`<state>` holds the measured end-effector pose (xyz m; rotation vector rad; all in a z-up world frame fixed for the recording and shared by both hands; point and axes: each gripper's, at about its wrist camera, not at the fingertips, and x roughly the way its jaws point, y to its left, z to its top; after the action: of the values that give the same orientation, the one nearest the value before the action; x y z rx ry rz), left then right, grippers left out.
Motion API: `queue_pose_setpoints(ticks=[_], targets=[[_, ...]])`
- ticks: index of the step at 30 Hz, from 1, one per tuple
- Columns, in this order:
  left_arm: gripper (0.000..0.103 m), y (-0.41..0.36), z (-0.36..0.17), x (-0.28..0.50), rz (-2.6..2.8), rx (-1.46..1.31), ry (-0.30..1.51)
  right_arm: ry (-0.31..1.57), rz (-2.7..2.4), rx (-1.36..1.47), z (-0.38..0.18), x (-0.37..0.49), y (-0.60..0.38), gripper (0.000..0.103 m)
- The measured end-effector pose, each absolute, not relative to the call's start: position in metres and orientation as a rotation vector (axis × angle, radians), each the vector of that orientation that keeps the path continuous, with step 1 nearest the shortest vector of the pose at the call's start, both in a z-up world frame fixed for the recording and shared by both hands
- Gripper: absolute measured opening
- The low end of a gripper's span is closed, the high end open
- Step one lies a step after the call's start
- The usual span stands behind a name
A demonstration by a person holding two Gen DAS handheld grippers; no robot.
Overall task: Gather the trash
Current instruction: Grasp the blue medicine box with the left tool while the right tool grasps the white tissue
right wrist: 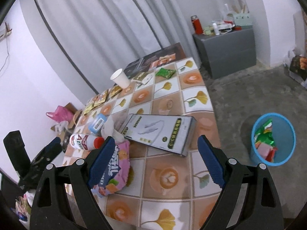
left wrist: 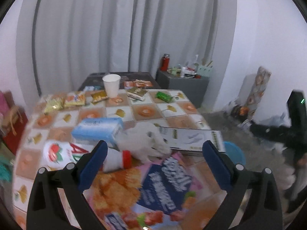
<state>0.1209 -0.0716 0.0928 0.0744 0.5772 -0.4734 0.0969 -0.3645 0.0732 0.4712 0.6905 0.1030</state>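
On the tiled tablecloth a pink chip bag [left wrist: 153,187] lies at the near edge, with my left gripper [left wrist: 155,163] open above it and its pads apart from it. Just past it are a crumpled white tissue [left wrist: 147,143], a lying white bottle with a red cap [left wrist: 115,159] and a blue tissue pack [left wrist: 97,128]. My right gripper [right wrist: 156,159] is open over bare tablecloth, the chip bag [right wrist: 115,170] by its left finger and a long white box [right wrist: 159,134] ahead. A blue bin [right wrist: 272,140] with wrappers stands on the floor to the right.
A paper cup [right wrist: 120,80], a green packet [right wrist: 165,72] and several snack packets sit along the table's far side. A grey cabinet [right wrist: 226,51] with clutter stands by the curtain. A pink bag [right wrist: 59,113] lies on the floor to the left.
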Motion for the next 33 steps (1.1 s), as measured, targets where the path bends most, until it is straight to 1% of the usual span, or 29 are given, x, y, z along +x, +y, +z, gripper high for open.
queue_pose_setpoints(ticks=[6, 9, 15, 17, 19, 21, 27, 32, 33], targets=[[0.094, -0.06, 0.096, 0.153, -0.402, 0.086, 0.611, 0.721, 0.183, 0.462, 0.076, 0.125, -0.346, 0.083], [0.091, -0.052, 0.091, 0.181, -0.372, 0.114, 0.678, 0.734, 0.226, 0.461, 0.076, 0.14, -0.334, 0.083], [0.091, -0.066, 0.069, 0.218, -0.358, 0.34, 0.761, 0.773, 0.297, 0.43, 0.075, 0.172, -0.304, 0.082], [0.09, -0.075, 0.056, 0.229, -0.355, 0.427, 0.791, 0.8, 0.318, 0.431, 0.072, 0.186, -0.294, 0.08], [0.088, -0.082, 0.044, 0.238, -0.337, 0.501, 0.809, 0.824, 0.338, 0.436, 0.068, 0.197, -0.286, 0.079], [0.087, -0.086, 0.036, 0.246, -0.318, 0.554, 0.82, 0.846, 0.353, 0.436, 0.064, 0.207, -0.279, 0.078], [0.083, -0.088, 0.02, 0.261, -0.289, 0.635, 0.859, 0.909, 0.383, 0.444, 0.051, 0.234, -0.265, 0.072], [0.082, -0.087, 0.013, 0.27, -0.27, 0.656, 0.881, 0.974, 0.406, 0.454, 0.037, 0.254, -0.257, 0.063], [0.082, -0.087, 0.012, 0.271, -0.266, 0.659, 0.883, 0.985, 0.413, 0.455, 0.035, 0.257, -0.255, 0.062]])
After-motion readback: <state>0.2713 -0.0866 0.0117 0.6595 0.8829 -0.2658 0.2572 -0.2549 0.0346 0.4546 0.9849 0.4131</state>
